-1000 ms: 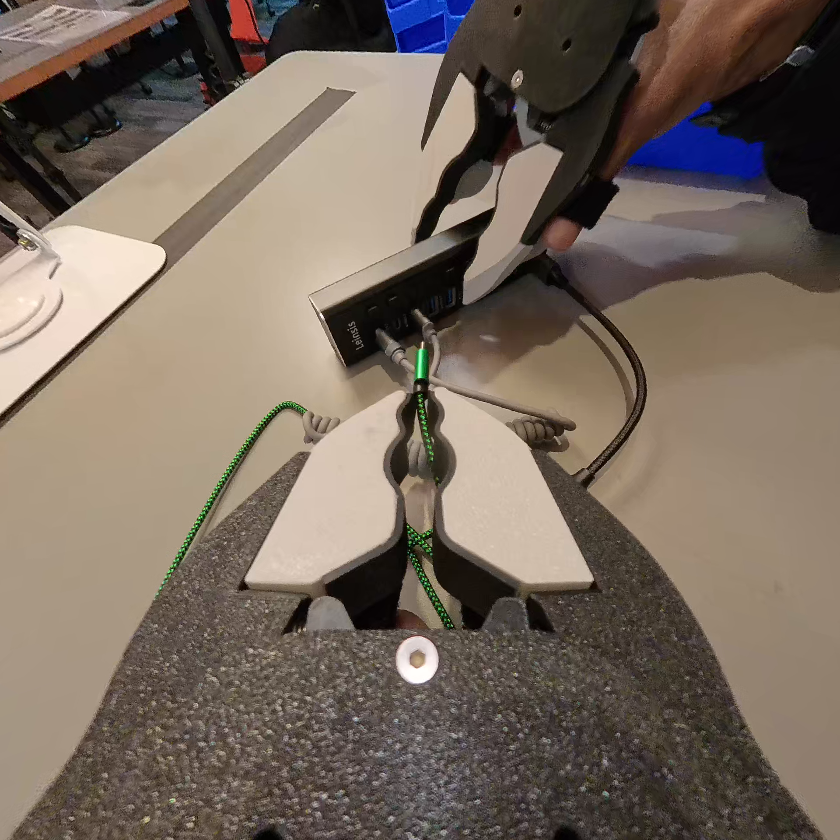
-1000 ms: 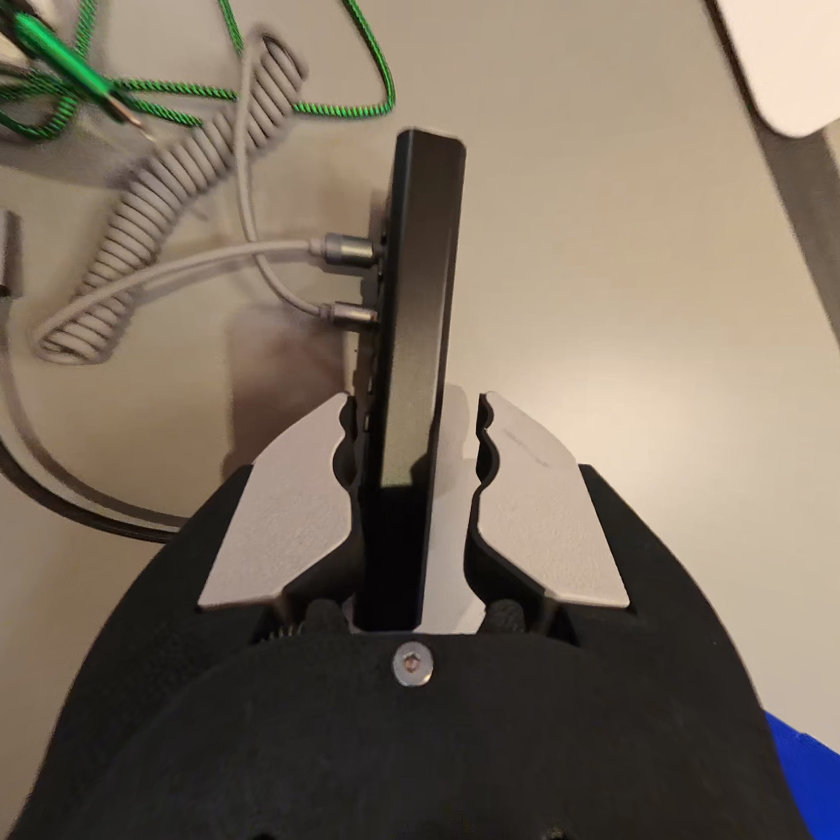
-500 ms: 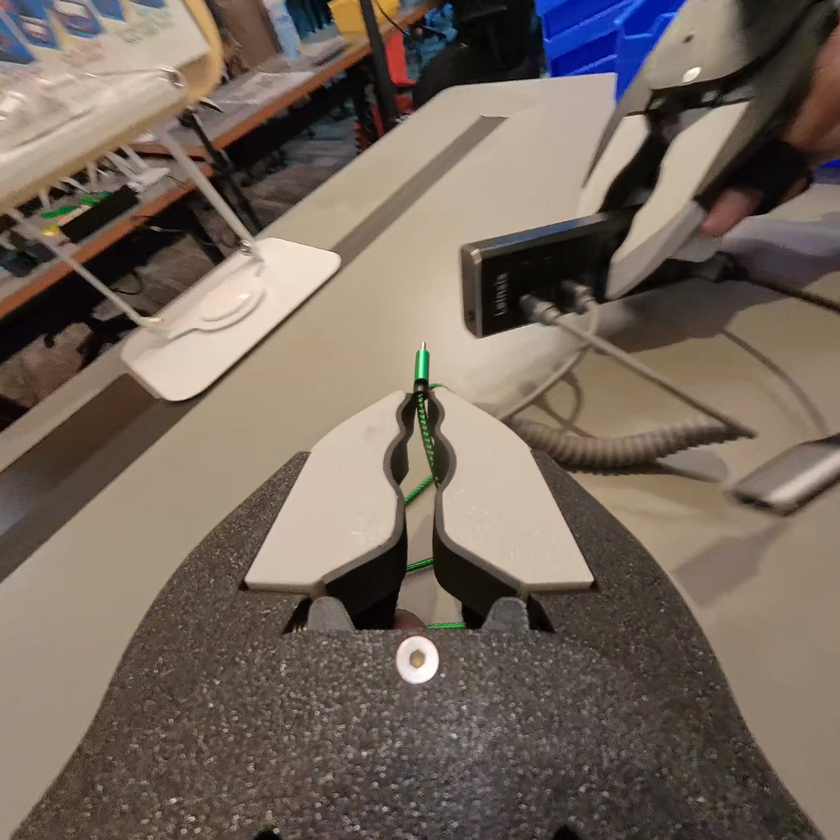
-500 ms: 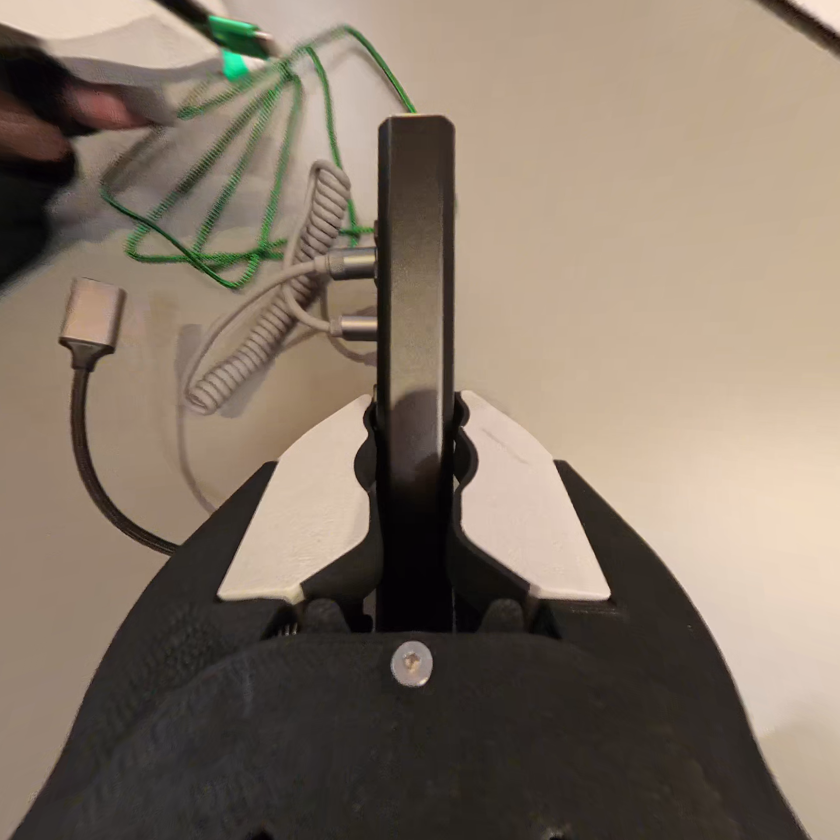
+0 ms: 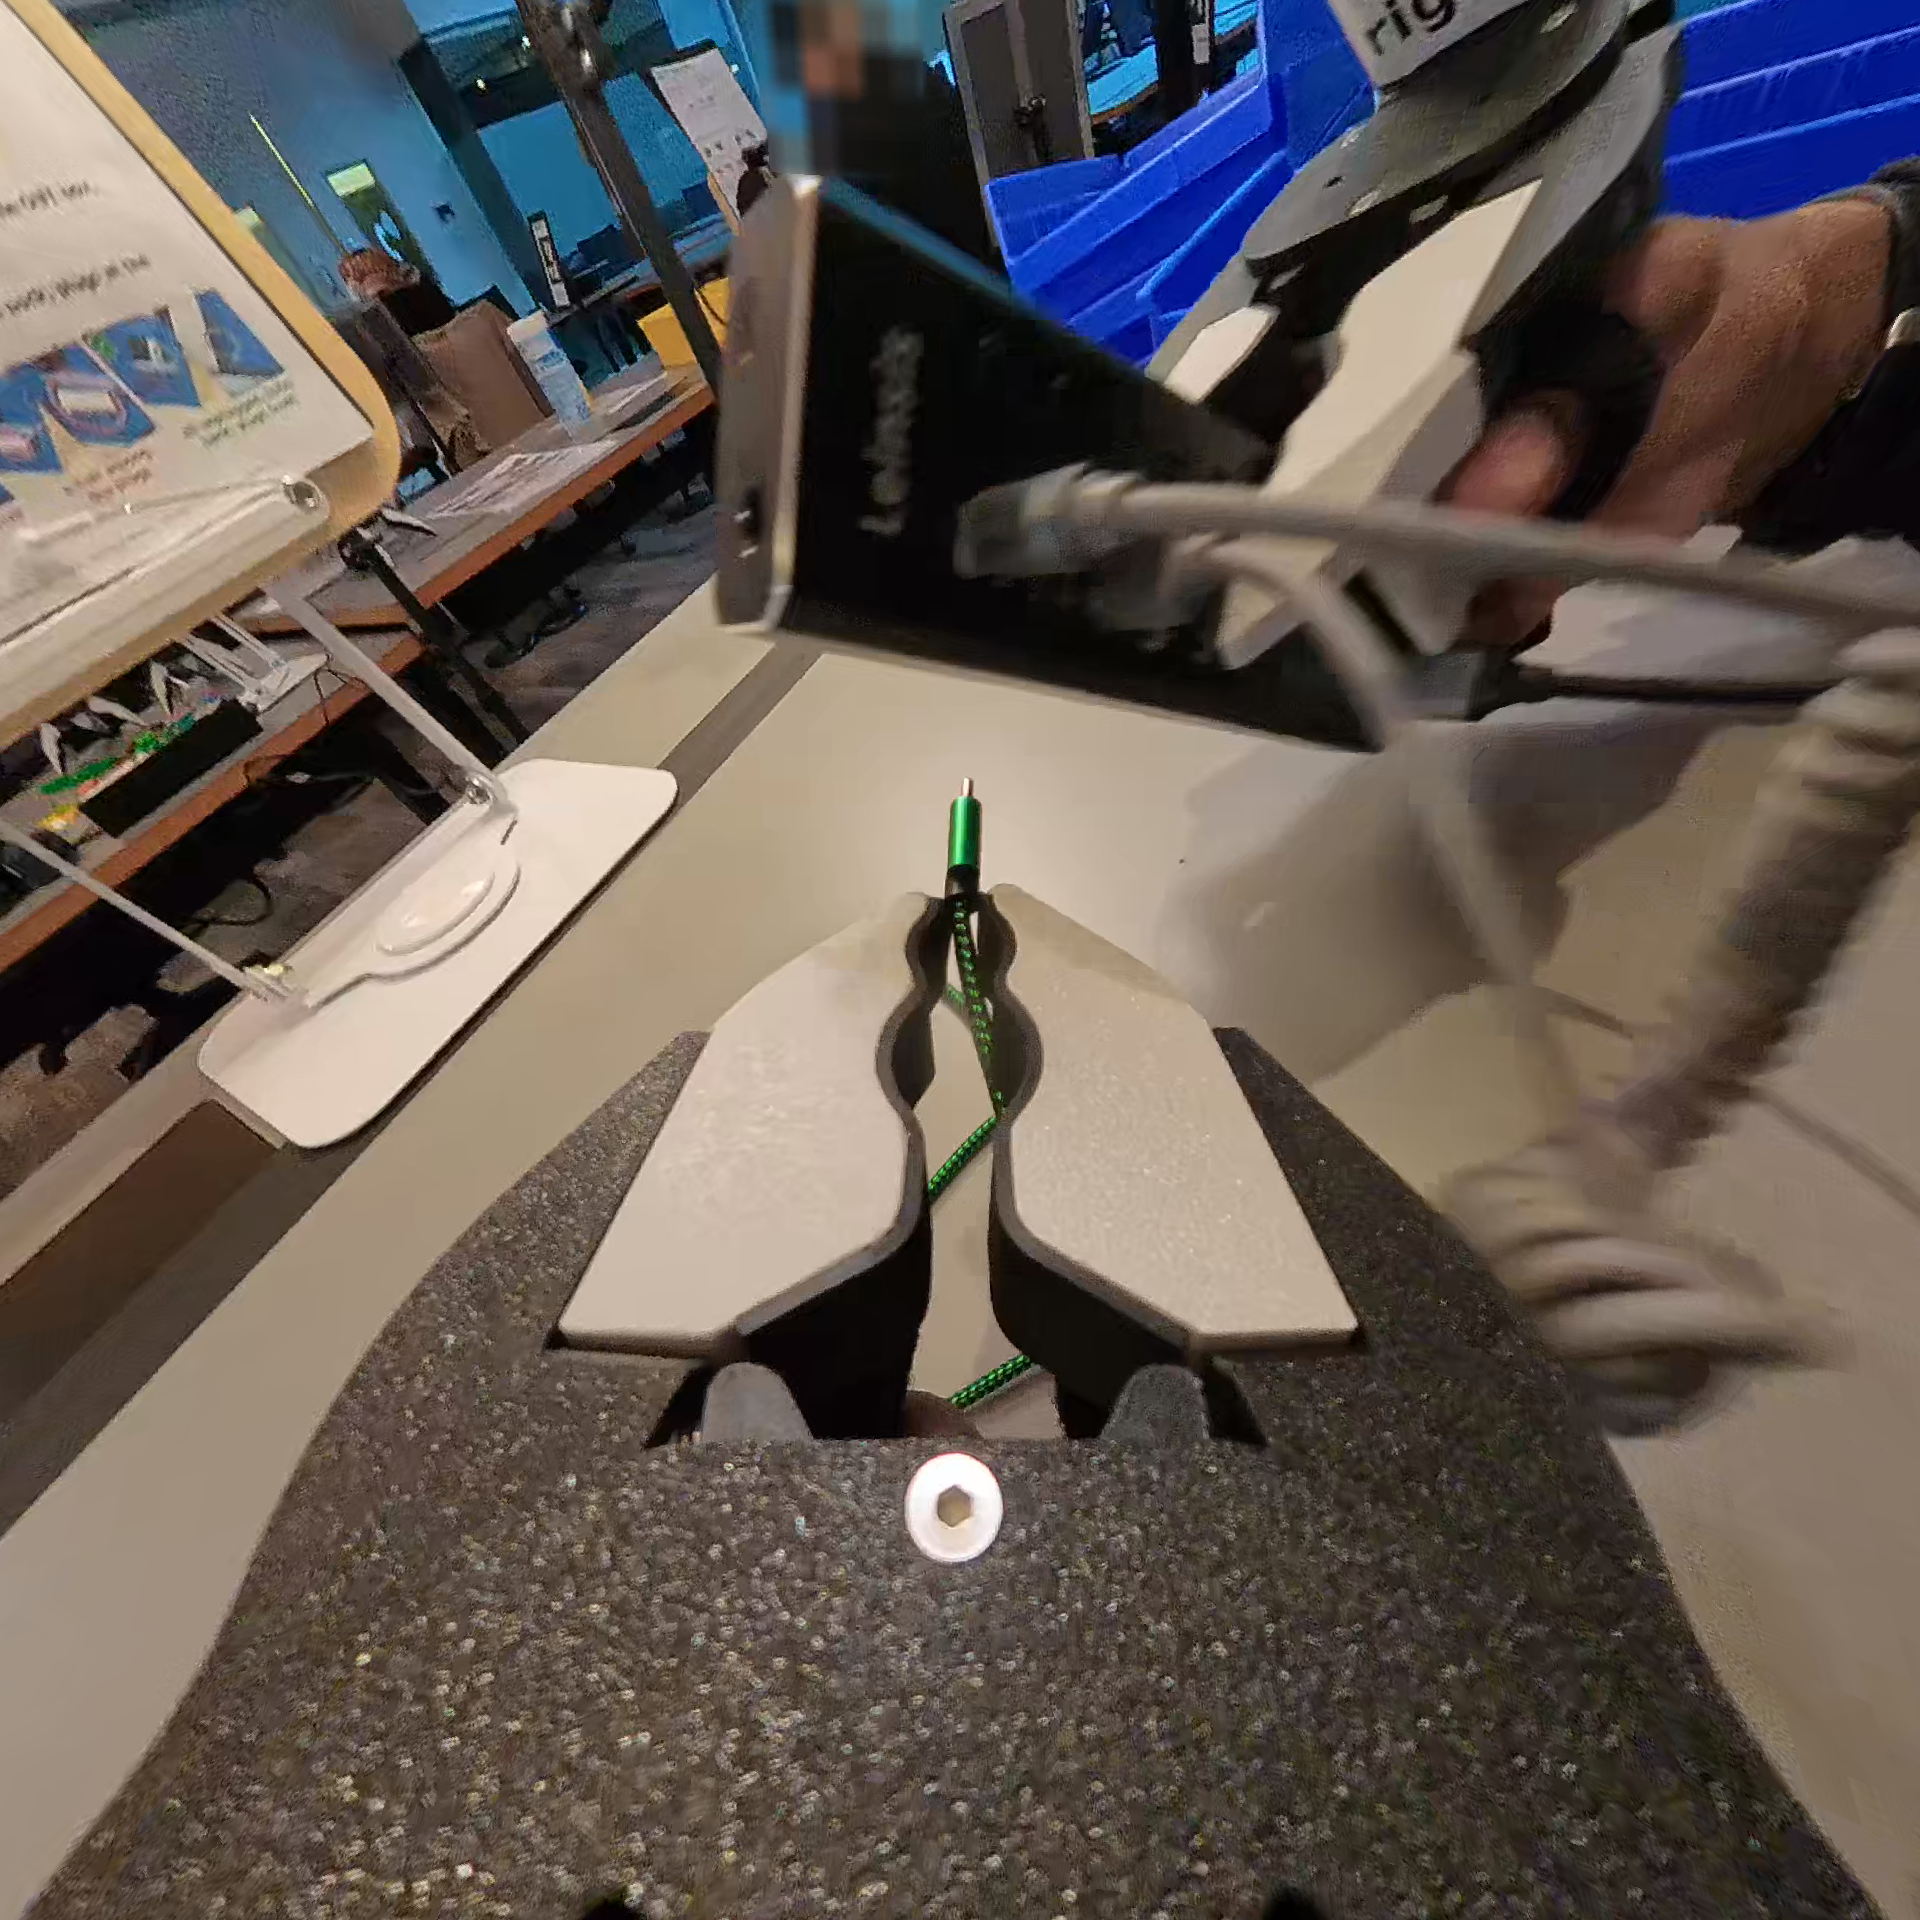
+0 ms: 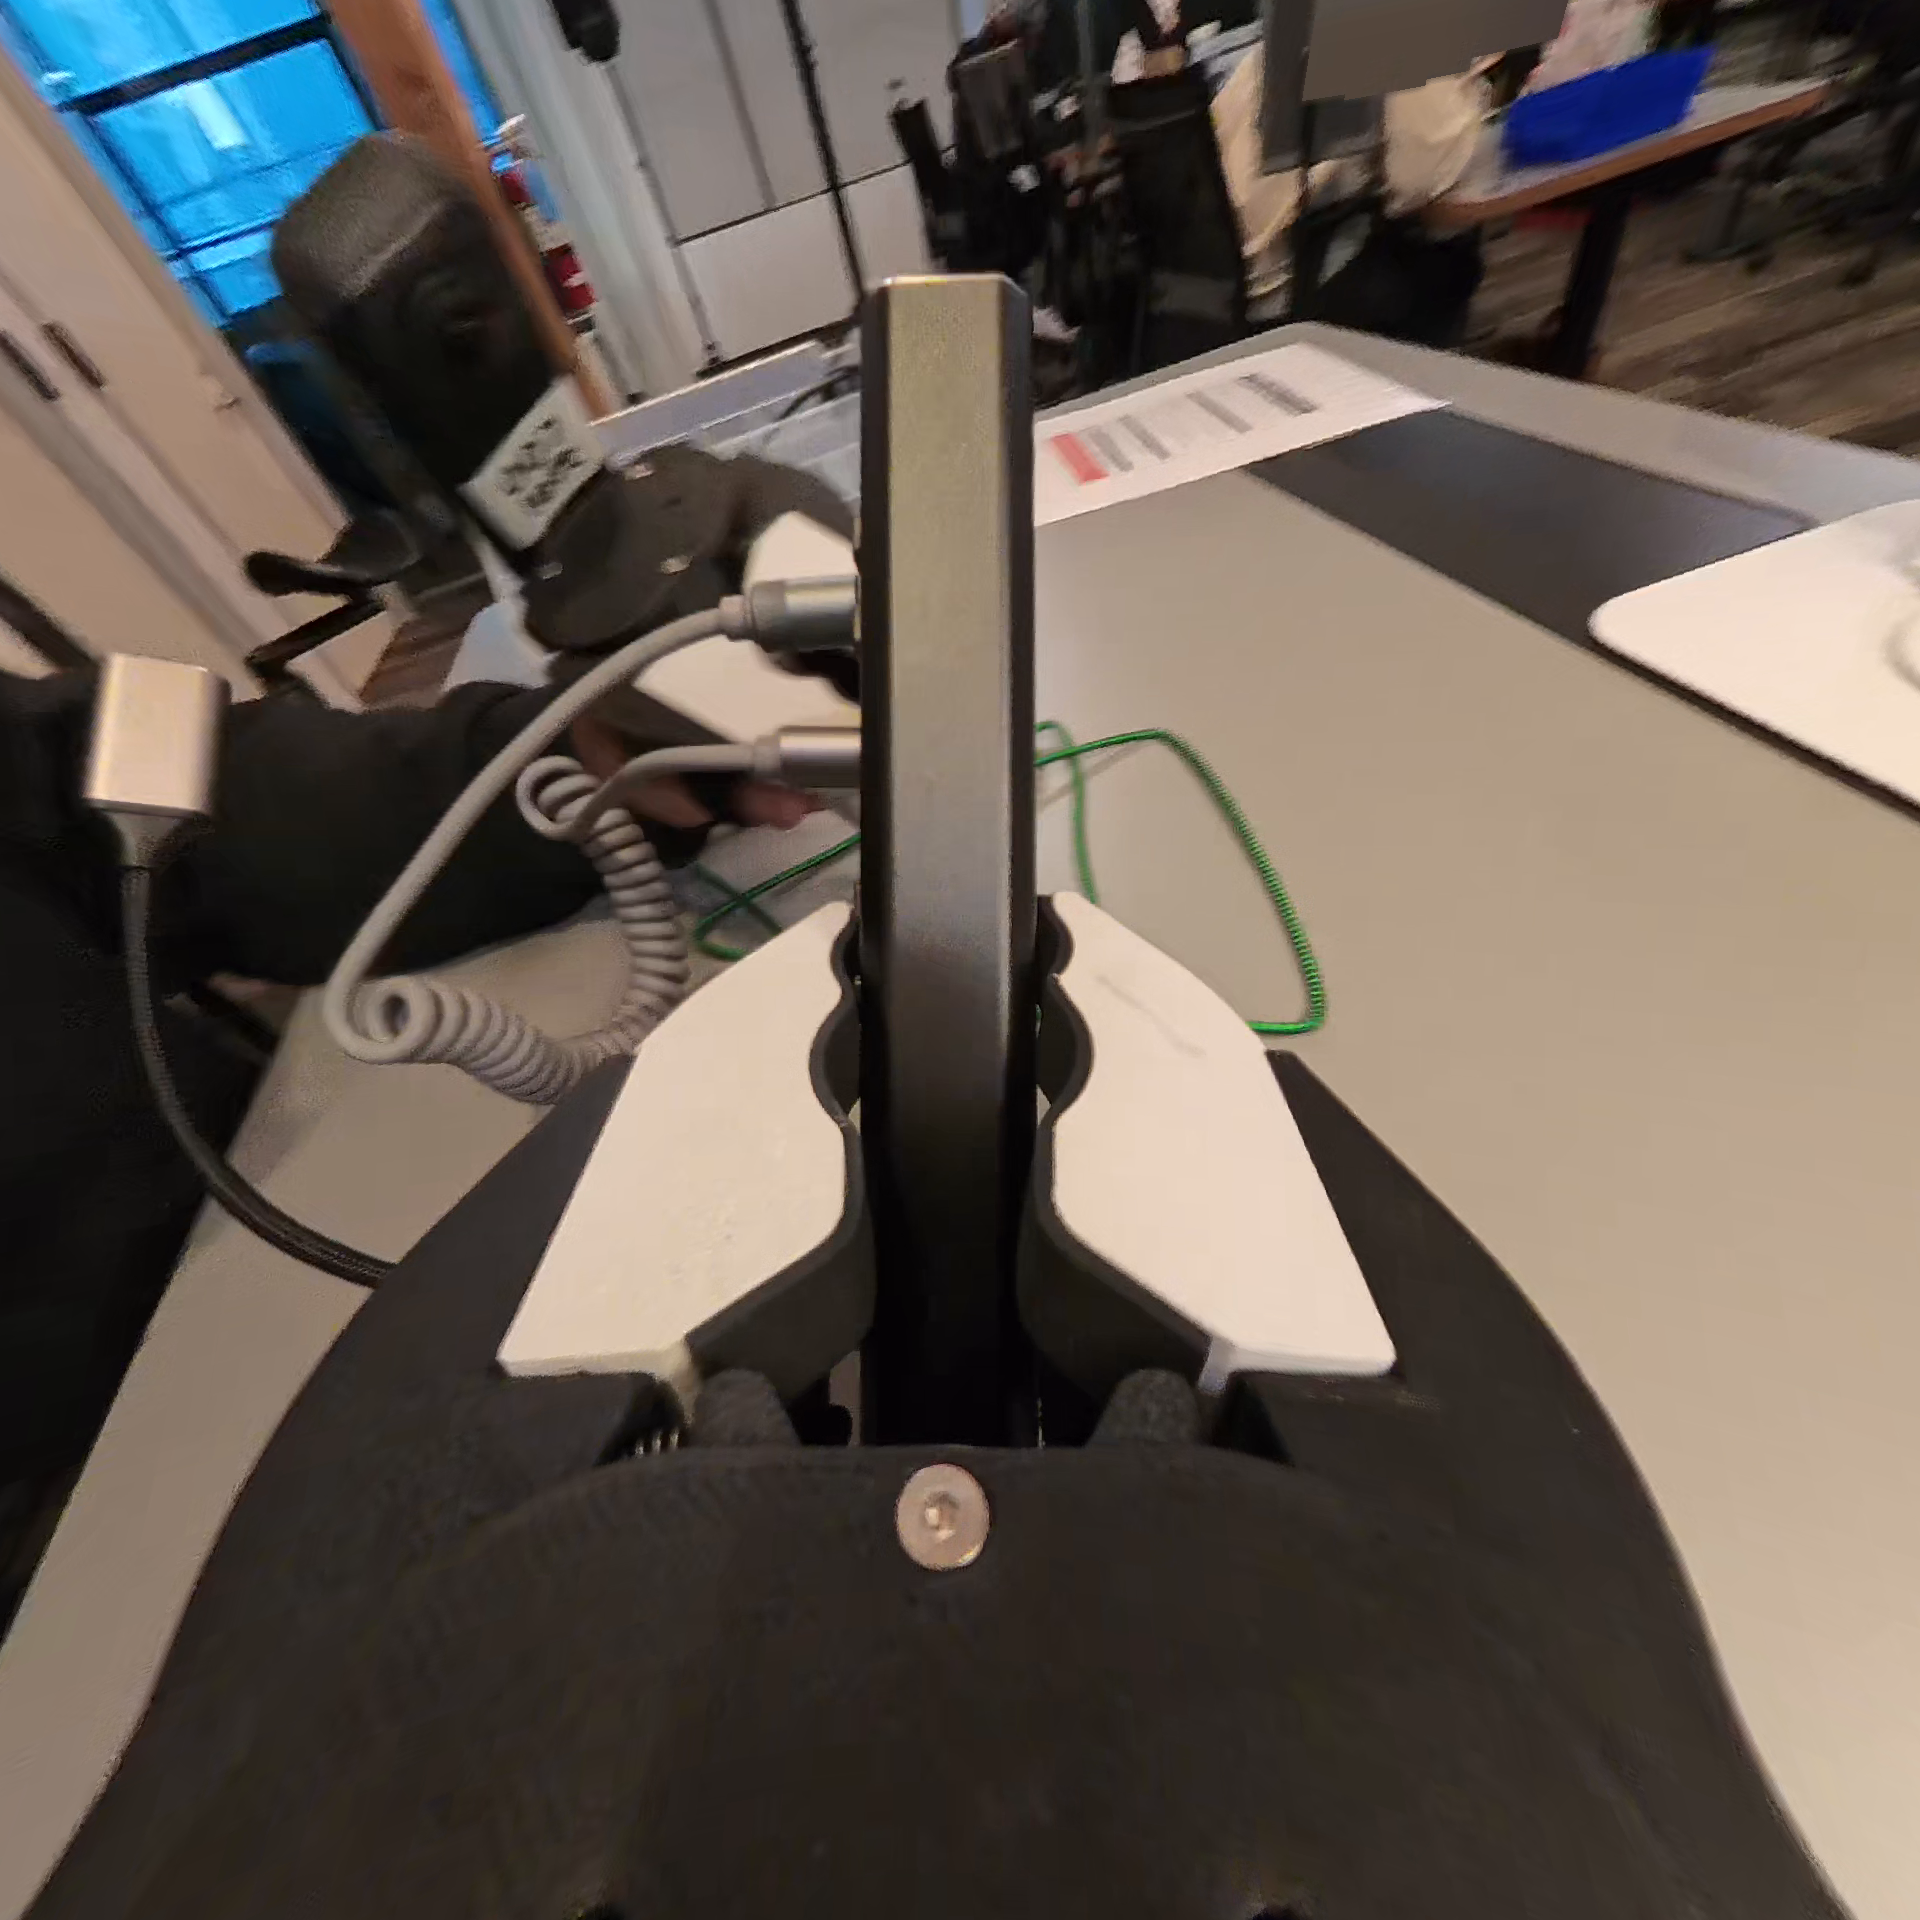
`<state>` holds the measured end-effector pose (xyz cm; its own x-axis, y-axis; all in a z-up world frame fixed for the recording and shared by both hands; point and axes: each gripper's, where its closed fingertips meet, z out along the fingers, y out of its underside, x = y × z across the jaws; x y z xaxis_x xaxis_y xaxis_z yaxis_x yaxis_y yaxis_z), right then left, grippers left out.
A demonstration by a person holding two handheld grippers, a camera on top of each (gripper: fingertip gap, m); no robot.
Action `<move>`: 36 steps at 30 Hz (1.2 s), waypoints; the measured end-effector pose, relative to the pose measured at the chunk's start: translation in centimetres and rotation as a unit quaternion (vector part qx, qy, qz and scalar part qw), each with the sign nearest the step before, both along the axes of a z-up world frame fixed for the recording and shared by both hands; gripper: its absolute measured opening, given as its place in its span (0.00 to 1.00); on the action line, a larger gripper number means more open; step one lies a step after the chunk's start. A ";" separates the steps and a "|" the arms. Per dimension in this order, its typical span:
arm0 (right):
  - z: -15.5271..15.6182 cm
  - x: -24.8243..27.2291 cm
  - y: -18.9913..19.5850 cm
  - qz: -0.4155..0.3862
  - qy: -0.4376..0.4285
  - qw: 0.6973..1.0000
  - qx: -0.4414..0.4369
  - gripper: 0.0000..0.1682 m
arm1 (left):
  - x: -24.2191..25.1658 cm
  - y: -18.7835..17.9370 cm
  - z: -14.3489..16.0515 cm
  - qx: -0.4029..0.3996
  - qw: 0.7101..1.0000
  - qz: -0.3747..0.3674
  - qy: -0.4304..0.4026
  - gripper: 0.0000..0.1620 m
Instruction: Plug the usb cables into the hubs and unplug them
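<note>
My left gripper (image 5: 961,902) is shut on the green braided cable (image 5: 968,966). Its green plug (image 5: 963,833) sticks out past the tips, free in the air above the table. My right gripper (image 6: 943,914) is shut on the dark hub (image 6: 943,644) and holds it lifted off the table. In the left wrist view the hub (image 5: 935,447) hangs above and beyond the plug, tilted. Two grey plugs (image 6: 805,601) of the coiled grey cable (image 6: 582,997) sit in the hub's left side. The rest of the green cable (image 6: 1262,862) lies looped on the table.
The hub's own black braided lead with a silver connector (image 6: 151,732) dangles at left. A white stand base (image 5: 436,951) with a sign board (image 5: 125,343) sits on the grey table (image 6: 1507,935) at the left. Blue bins (image 5: 1143,218) stand behind. A paper sheet (image 6: 1236,421) lies at the far end. Spacing between my two grippers at the tips: around 6 centimeters.
The green plug has come out of the hub and drawn back. My right gripper has closed on the hub and lifted it off the table, tilting it up; the grey cables rose with it.
</note>
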<state>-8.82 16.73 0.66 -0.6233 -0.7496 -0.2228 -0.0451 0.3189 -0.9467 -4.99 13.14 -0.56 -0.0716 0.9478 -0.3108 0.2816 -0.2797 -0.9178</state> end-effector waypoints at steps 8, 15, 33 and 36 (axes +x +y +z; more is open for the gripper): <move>-1.0 -1.6 -1.8 -0.118 0.062 0.991 0.010 0.17 | -0.8 1.6 2.4 -0.050 0.996 0.058 0.037 0.03; -2.0 -0.9 -1.9 -0.143 0.065 0.986 0.047 0.17 | -0.7 0.4 1.2 -0.026 0.993 0.116 0.007 0.03; -4.0 -1.2 -1.9 -0.188 0.215 0.958 0.027 0.17 | -0.5 0.2 0.3 -0.067 0.986 0.147 -0.038 0.02; -4.2 -1.3 -1.9 -0.191 0.227 0.955 0.026 0.17 | -0.5 0.2 0.4 -0.073 0.986 0.147 -0.039 0.02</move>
